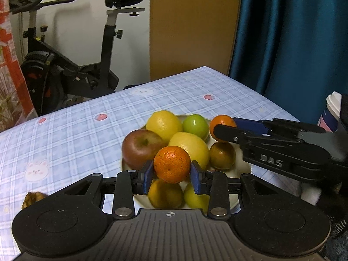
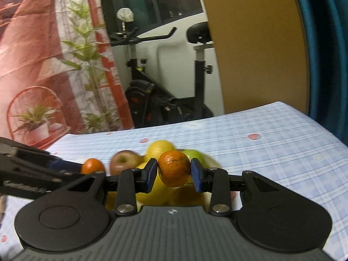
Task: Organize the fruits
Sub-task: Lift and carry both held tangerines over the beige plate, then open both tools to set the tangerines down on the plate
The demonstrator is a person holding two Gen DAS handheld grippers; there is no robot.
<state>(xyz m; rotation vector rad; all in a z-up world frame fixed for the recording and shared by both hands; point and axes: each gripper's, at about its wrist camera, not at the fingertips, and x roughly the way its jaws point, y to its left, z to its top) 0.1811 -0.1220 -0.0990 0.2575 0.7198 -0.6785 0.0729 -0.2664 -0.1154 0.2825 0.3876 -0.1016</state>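
Observation:
A white plate (image 1: 241, 159) on the checked tablecloth holds a red apple (image 1: 141, 146), two lemons (image 1: 163, 123), a green apple (image 1: 195, 125), a brownish fruit (image 1: 222, 155) and more fruit partly hidden under my left gripper. My left gripper (image 1: 171, 175) is shut on an orange mandarin (image 1: 171, 163), lifted just above the near side of the pile. My right gripper (image 2: 174, 171) is shut on a second mandarin (image 2: 174, 167). In the left wrist view that right gripper (image 1: 226, 127) reaches in from the right, its mandarin (image 1: 222, 121) over the plate's far right rim.
A paper cup (image 1: 332, 112) stands at the table's right edge. A small brown item (image 1: 32, 198) lies near the front left. Beyond the far table edge are an exercise bike (image 1: 71, 69), a blue curtain (image 1: 293, 32) and a patterned red cloth (image 2: 43, 54).

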